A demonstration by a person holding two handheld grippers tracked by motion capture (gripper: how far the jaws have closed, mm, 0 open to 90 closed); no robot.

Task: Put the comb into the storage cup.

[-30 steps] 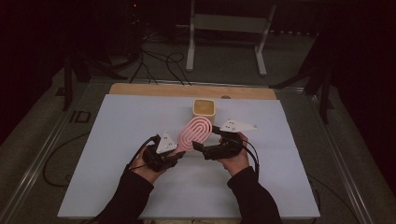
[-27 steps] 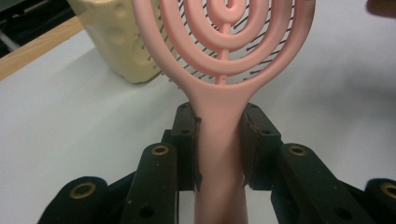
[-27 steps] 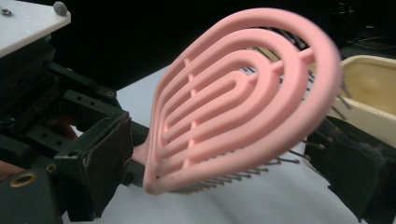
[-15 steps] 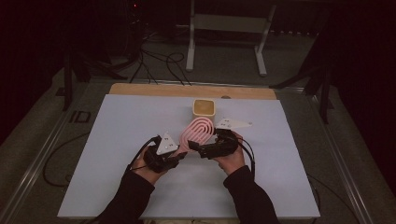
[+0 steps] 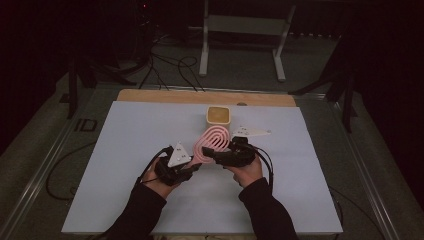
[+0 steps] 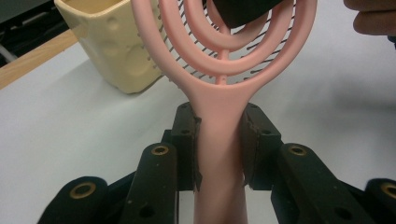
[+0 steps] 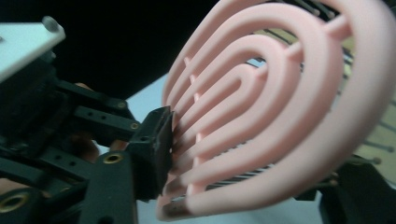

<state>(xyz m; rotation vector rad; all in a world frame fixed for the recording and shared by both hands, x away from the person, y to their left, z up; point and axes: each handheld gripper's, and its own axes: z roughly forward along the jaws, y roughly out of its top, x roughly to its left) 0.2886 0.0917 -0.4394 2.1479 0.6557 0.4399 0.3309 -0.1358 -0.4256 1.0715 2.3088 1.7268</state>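
The left gripper (image 6: 219,154) has its jaws clamped on the handle of the pink hairbrush (image 5: 212,142), held above mid-worktop (image 5: 125,150) near the cream cup (image 5: 218,115); the right gripper (image 7: 243,163) has just been closing its jaws around the brush head, seemingly touching, so a two-handed hold looks nearly done, with any placing still left

The hairbrush (image 5: 212,142) is being held above the middle of the surface (image 5: 125,150), between the left gripper (image 5: 192,165) at lower left and the right gripper (image 5: 217,154) at its right. The cup (image 5: 218,115) is standing just behind it, toward the upper centre.
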